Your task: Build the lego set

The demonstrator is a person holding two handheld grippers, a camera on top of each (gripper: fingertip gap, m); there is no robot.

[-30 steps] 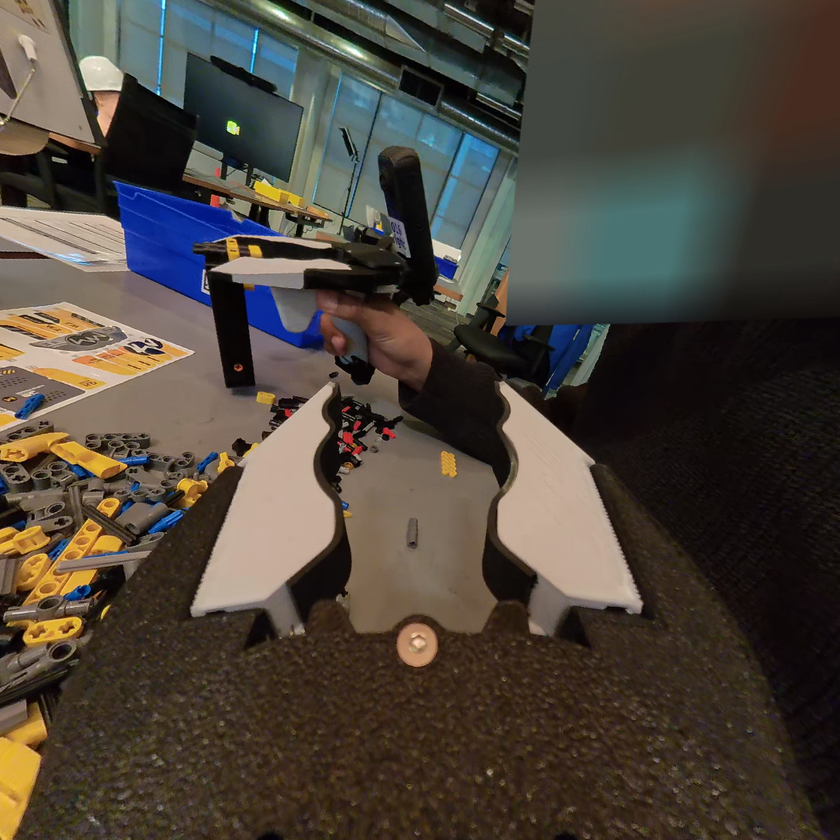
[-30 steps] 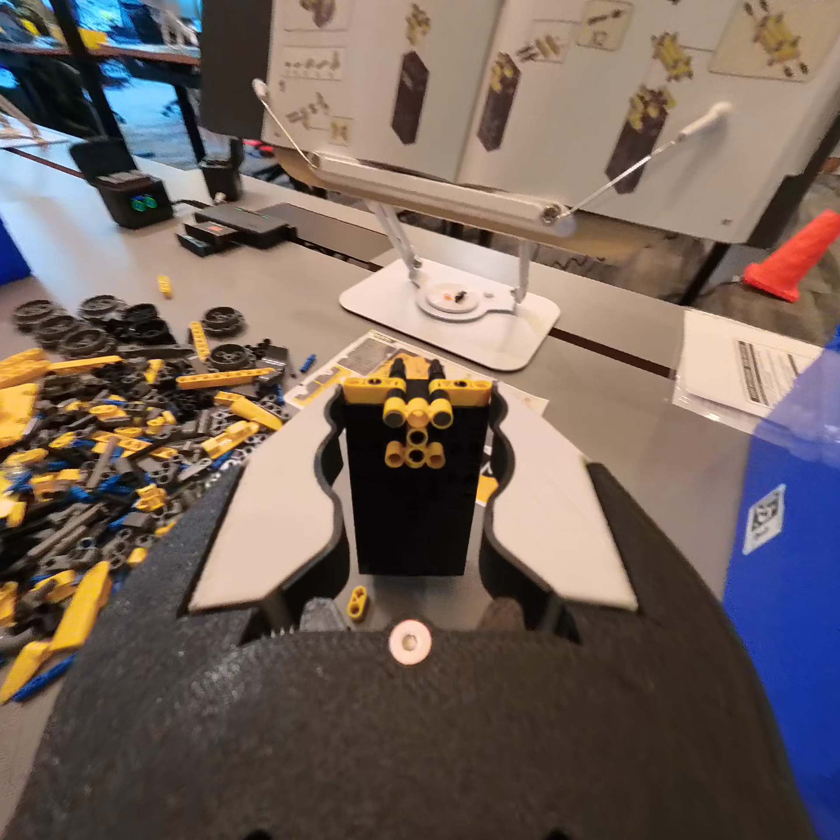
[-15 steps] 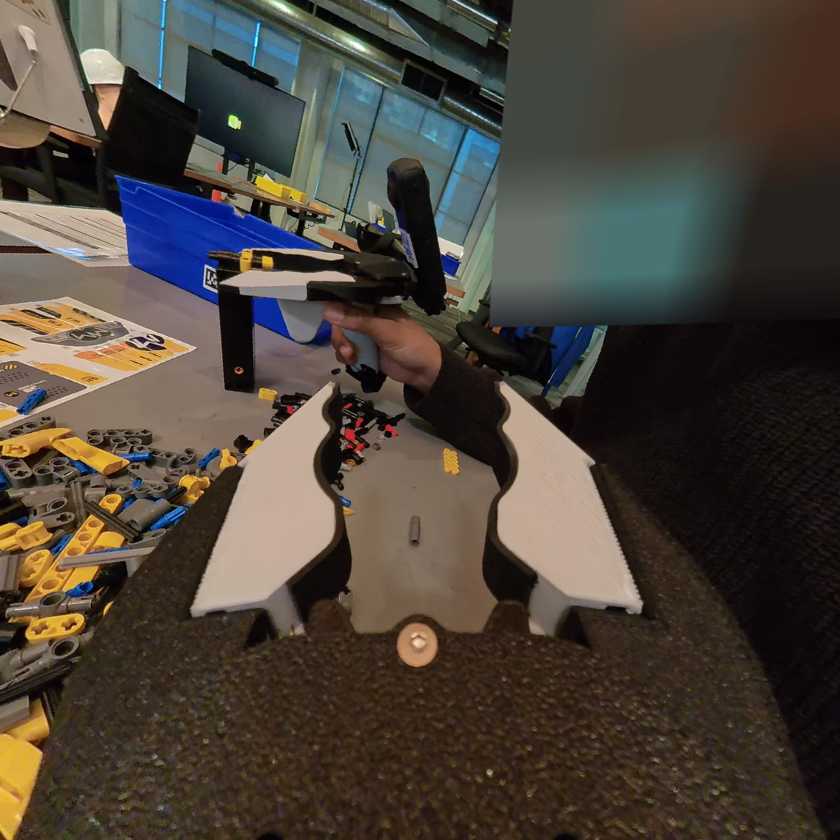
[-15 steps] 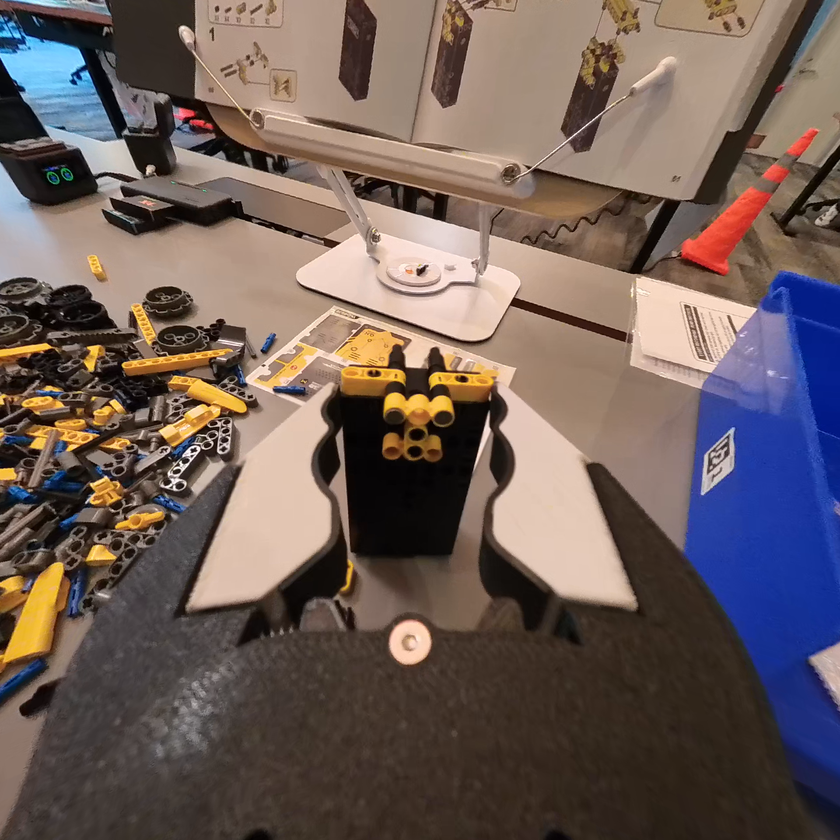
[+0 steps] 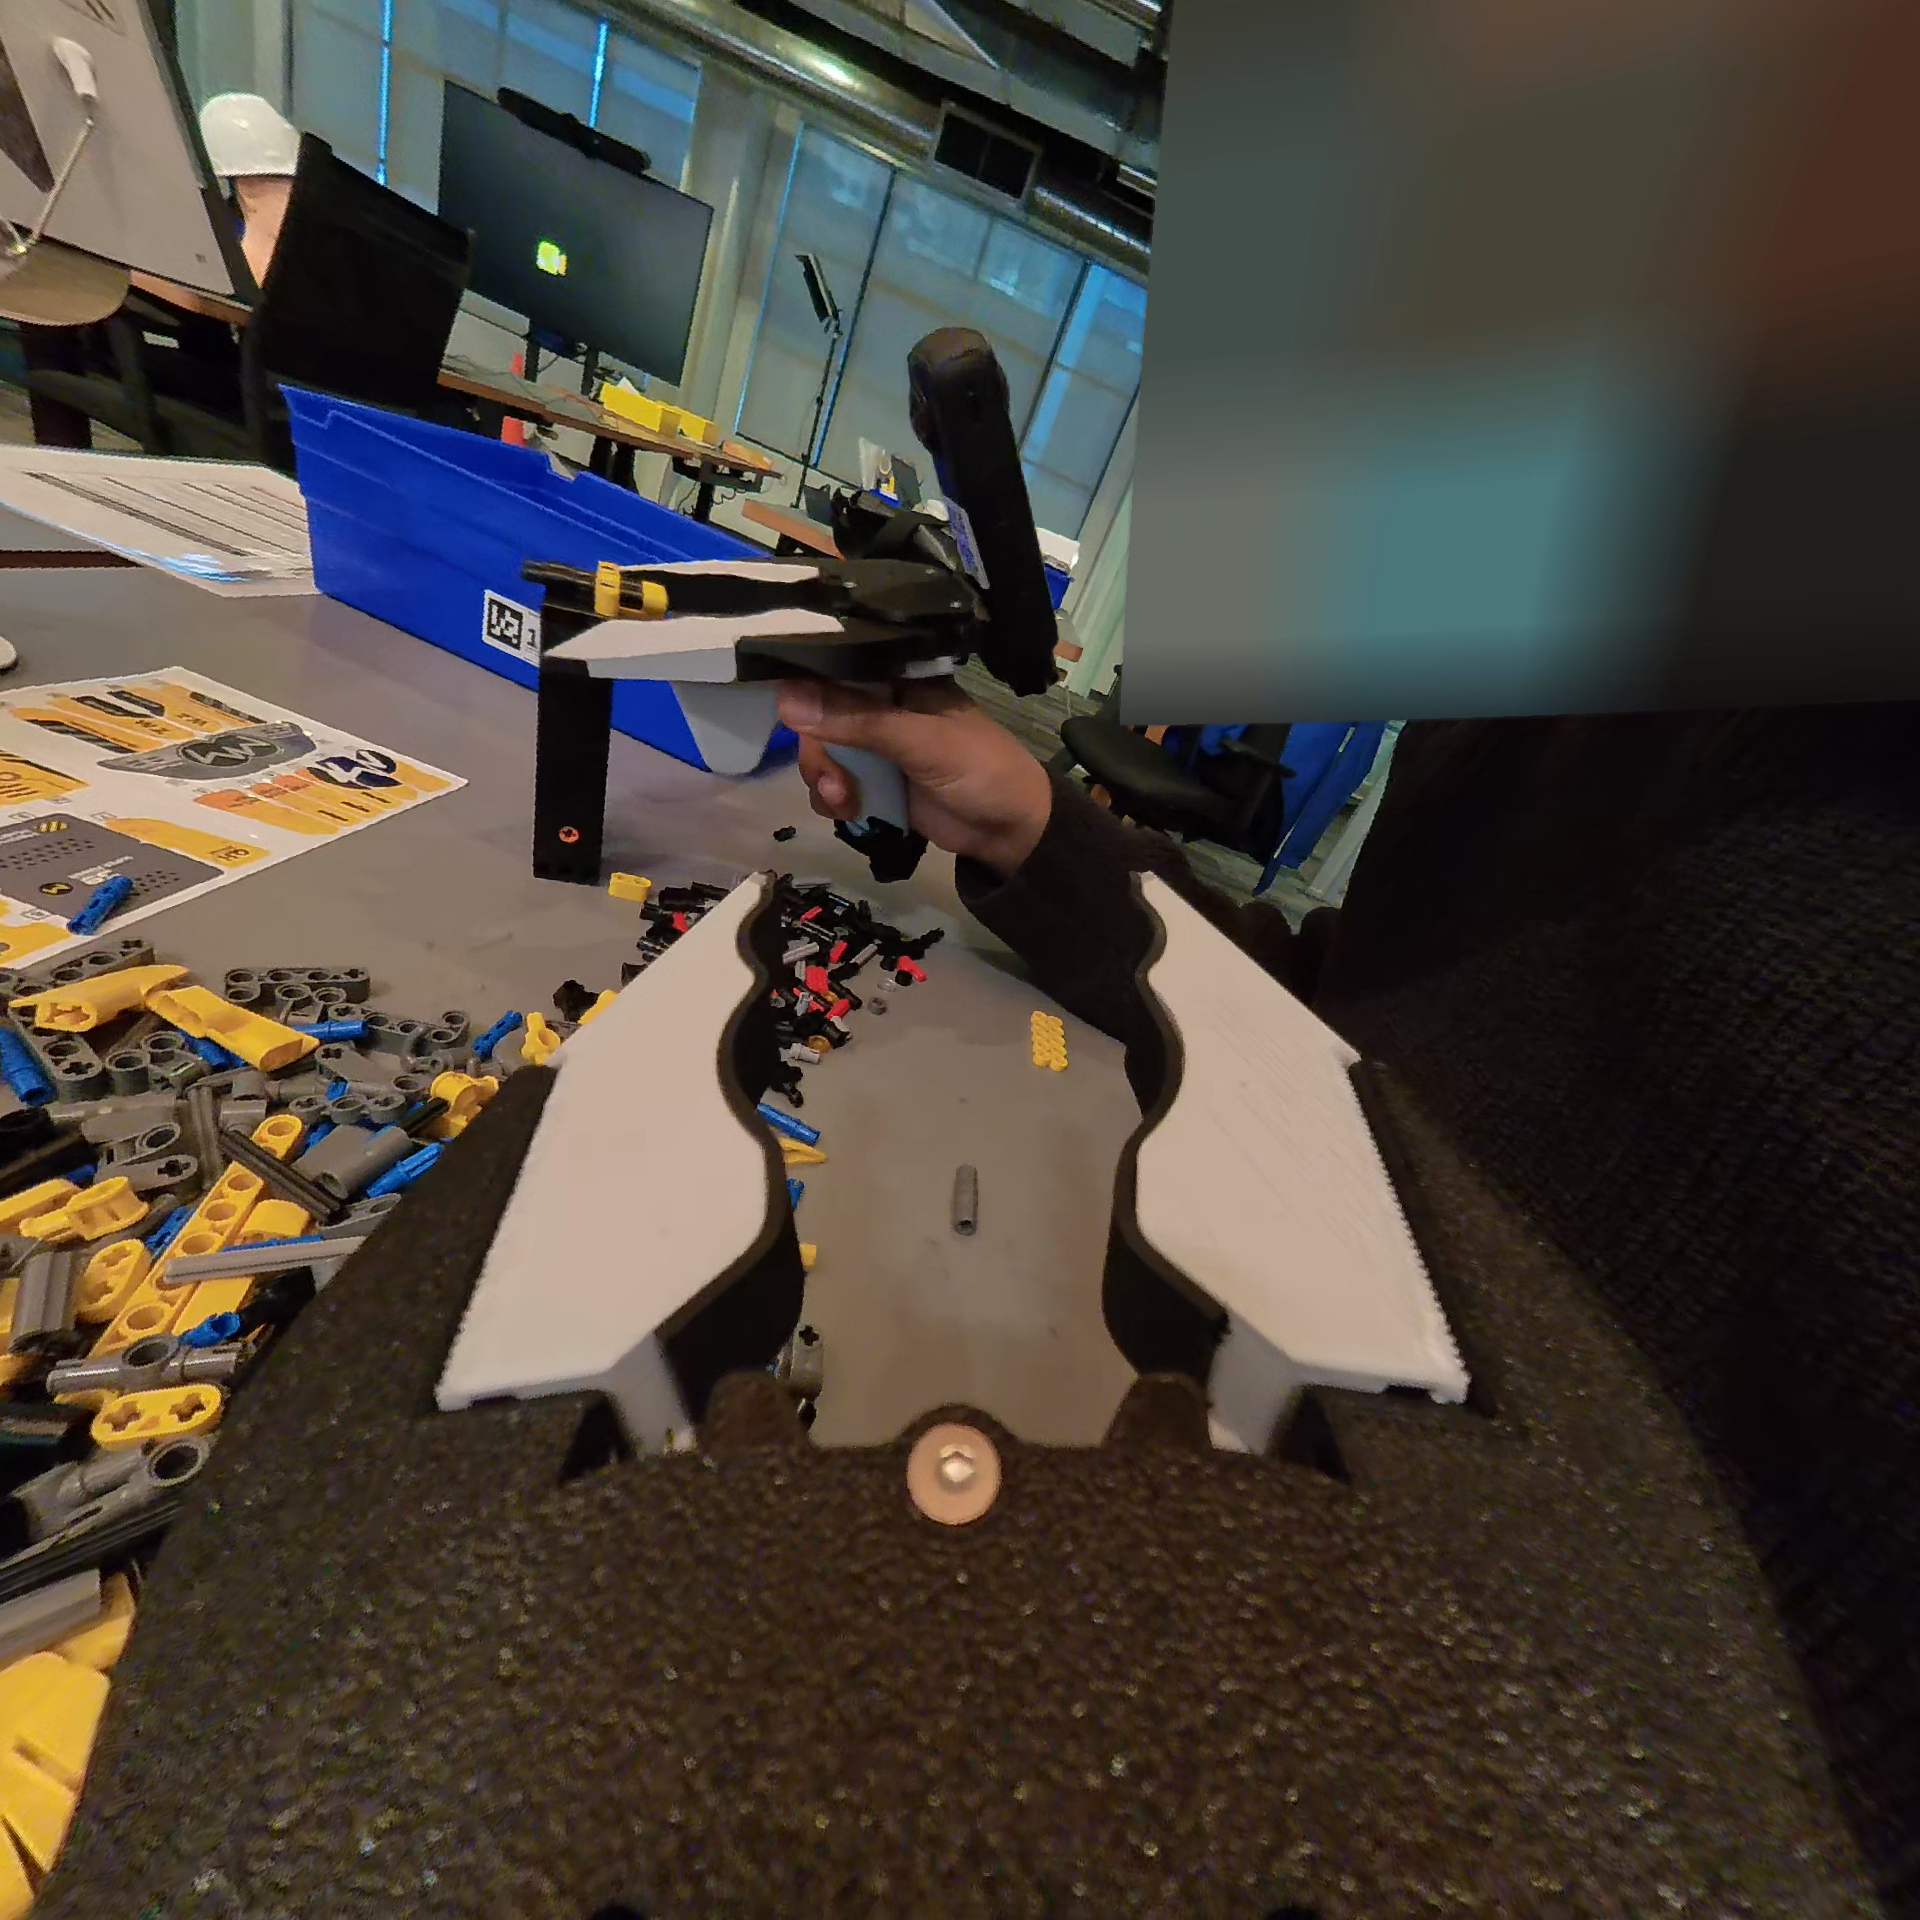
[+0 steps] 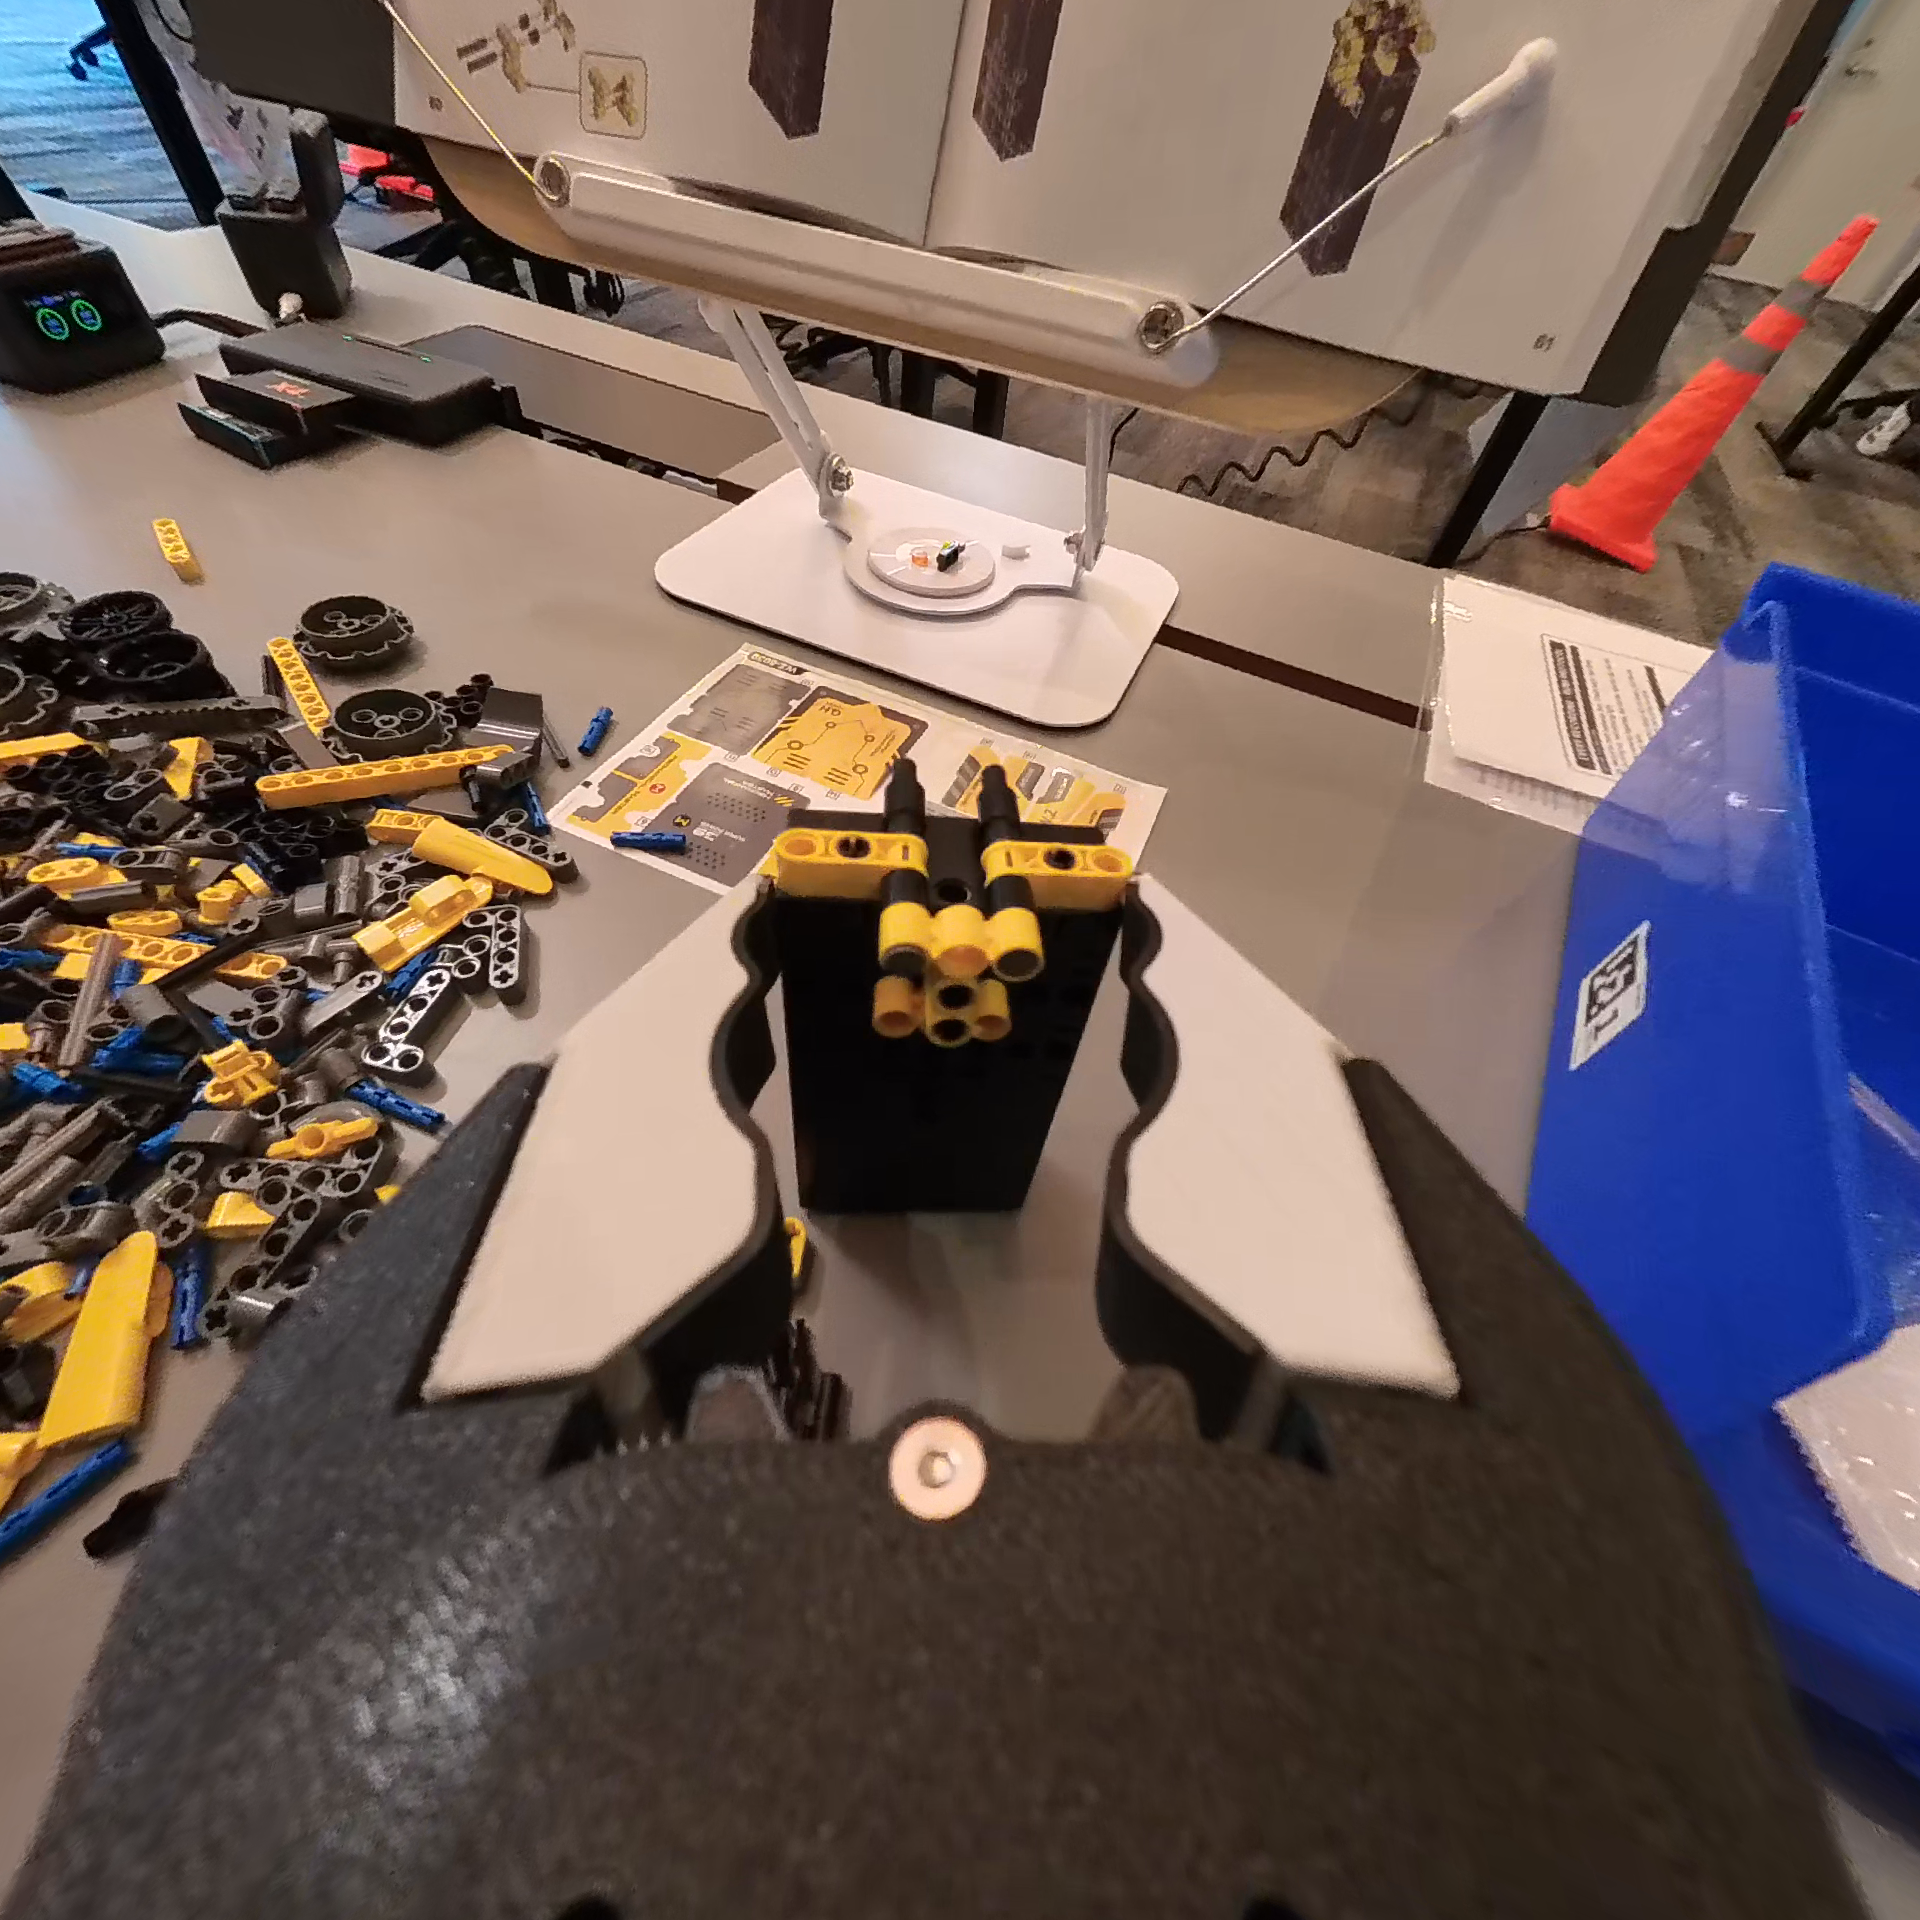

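Note:
My right gripper (image 6: 948,888) is shut on a tall black block (image 6: 925,1101) that carries yellow beams and black pins on its top end. In the left wrist view a hand (image 5: 925,769) holds that gripper (image 5: 566,618) level, with the black block (image 5: 569,769) hanging upright and its lower end at or just above the grey table (image 5: 416,894). My left gripper (image 5: 951,894) is open and empty, low over the table. A small grey pin (image 5: 963,1198) lies on the table between its fingers, with a heap of small black and red pins (image 5: 831,945) beyond it.
A pile of loose yellow, grey, black and blue pieces (image 6: 208,987) covers the left of the table (image 5: 156,1174). A sticker sheet (image 6: 831,748), a white book stand (image 6: 925,613) holding an open booklet, a blue bin (image 6: 1745,1091) at the right, a sleeved paper (image 6: 1538,686) and black electronics (image 6: 343,384) stand around.
My right gripper has swung to the right with the black block, bringing the blue bin further into its view. My left gripper has stayed open and almost still.

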